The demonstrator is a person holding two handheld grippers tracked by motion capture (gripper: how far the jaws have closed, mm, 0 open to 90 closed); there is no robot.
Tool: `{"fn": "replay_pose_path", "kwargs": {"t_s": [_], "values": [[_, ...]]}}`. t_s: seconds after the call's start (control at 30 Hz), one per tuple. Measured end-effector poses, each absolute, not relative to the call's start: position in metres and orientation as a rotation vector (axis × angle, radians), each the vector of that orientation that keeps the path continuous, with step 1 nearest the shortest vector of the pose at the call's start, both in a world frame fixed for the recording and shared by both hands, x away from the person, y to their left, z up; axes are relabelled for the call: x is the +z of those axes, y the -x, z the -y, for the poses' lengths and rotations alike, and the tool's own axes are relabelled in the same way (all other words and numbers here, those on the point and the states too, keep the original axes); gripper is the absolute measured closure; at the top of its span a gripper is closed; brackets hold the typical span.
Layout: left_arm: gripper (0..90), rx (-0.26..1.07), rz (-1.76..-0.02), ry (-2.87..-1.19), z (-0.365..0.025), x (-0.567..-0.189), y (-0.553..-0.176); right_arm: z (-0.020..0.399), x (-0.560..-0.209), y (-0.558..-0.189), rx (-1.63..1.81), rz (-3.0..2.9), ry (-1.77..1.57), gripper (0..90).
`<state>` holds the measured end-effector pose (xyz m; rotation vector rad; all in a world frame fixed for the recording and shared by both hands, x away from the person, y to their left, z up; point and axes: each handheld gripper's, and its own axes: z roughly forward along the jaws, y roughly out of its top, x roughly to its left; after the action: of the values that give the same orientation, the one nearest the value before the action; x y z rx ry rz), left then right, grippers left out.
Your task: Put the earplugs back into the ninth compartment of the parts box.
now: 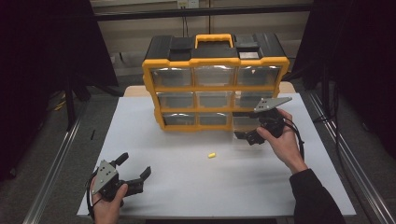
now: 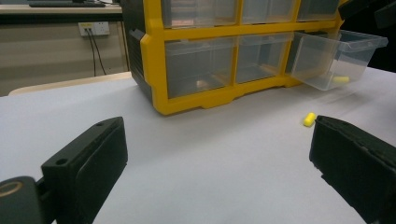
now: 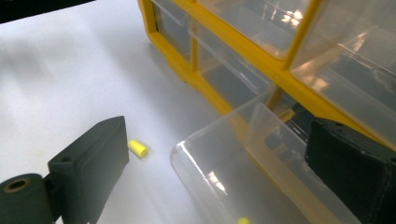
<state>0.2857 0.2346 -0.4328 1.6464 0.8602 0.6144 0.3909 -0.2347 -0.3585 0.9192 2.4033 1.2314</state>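
The right gripper point(image 1: 246, 136) hangs with jaws apart over the pulled-out clear drawer point(image 3: 243, 163), where 1 yellow plug point(image 3: 243, 220) lies. A second plug point(image 1: 211, 155) sits on the table to its left, likely next. The left gripper point(image 1: 135, 179) rests open, holding nothing, well apart from the plug.

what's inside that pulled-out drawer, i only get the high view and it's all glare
Observer: The left gripper view shows one small yellow piece lying in the drawer, near its front end.
Operator: is the right hand-held gripper clamped on the drawer
Observer: No. In the right gripper view the right hand-held gripper stands open. The drawer's front rim is between its jaws, and the pads are off it.
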Motion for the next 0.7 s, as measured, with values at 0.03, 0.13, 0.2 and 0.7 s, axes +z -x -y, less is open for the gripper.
{"fn": "replay_pose_path", "kwargs": {"t_s": [0.03,0.13,0.2,0.7], "values": [[4.3,0.614,-0.86,-1.646,-0.235,-0.433,-0.286,0.233,-0.359,-0.39,1.234,-2.401,-0.914,5.6],[4.3,0.613,-0.861,-1.644,-0.234,-0.433,-0.285,0.227,-0.36,-0.388,1.227,-2.405,-0.893,5.5],[4.3,0.618,-0.859,-1.646,-0.235,-0.432,-0.286,0.225,-0.36,-0.387,1.227,-2.394,-0.884,5.2],[4.3,0.612,-0.857,-1.637,-0.235,-0.432,-0.285,0.199,-0.367,-0.378,1.251,-2.399,-0.788,4.9]]}}
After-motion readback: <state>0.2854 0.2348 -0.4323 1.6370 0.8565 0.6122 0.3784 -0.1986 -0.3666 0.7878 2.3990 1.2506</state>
